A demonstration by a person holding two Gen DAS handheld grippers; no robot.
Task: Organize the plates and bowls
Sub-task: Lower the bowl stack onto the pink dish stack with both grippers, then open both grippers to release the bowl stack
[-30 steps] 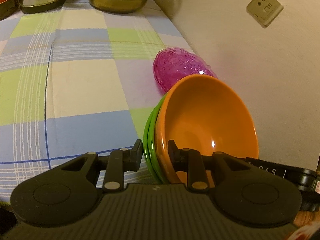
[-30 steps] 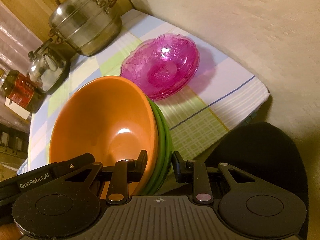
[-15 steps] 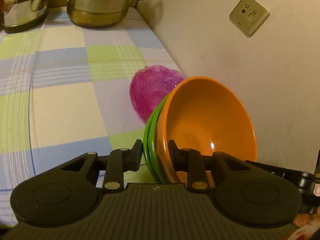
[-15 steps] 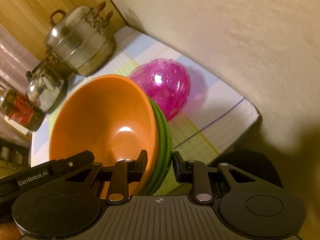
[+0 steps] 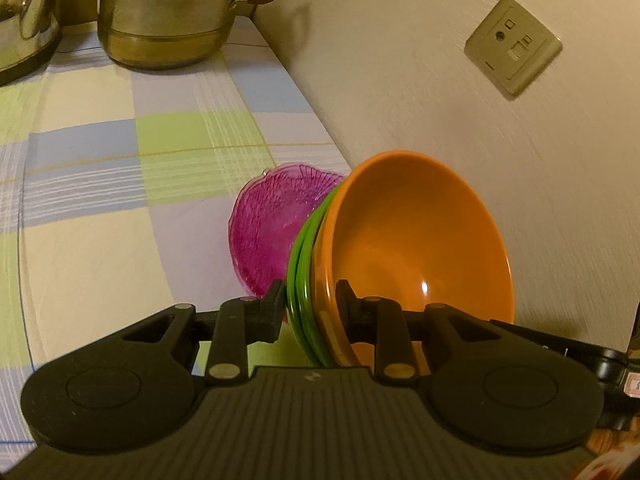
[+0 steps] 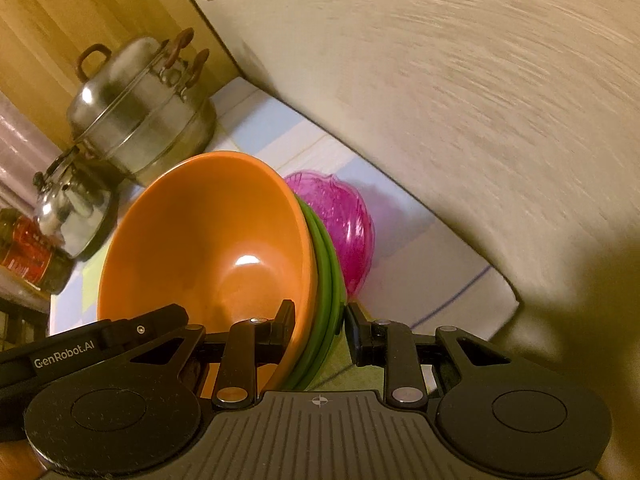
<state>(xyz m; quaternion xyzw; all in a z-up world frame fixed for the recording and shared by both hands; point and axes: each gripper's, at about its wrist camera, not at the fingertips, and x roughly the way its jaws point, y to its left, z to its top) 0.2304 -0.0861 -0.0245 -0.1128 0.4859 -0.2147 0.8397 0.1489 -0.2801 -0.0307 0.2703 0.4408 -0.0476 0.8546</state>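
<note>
Bowls (image 6: pixel 208 248); claw (image 6: pixel 64 356) reads "GenRobot.AI".

Left claw (image 5: pixel 308 306) clamping nested orange bowl (image 5: pixel 416 240) and green bowls (image 5: pixel 300 264), pink glass dish (image 5: pixel 268 232) behind on checked tablecloth (image 5: pixel 100 168)

pink glass dish (image 5: pixel 272 236): near side hidden behind bowl stack (image 5: pixel 400 248) | kettle (image 5: pixel 24 12): cut by frame edge | wall (image 6: pixel 480 100): blurred
</note>
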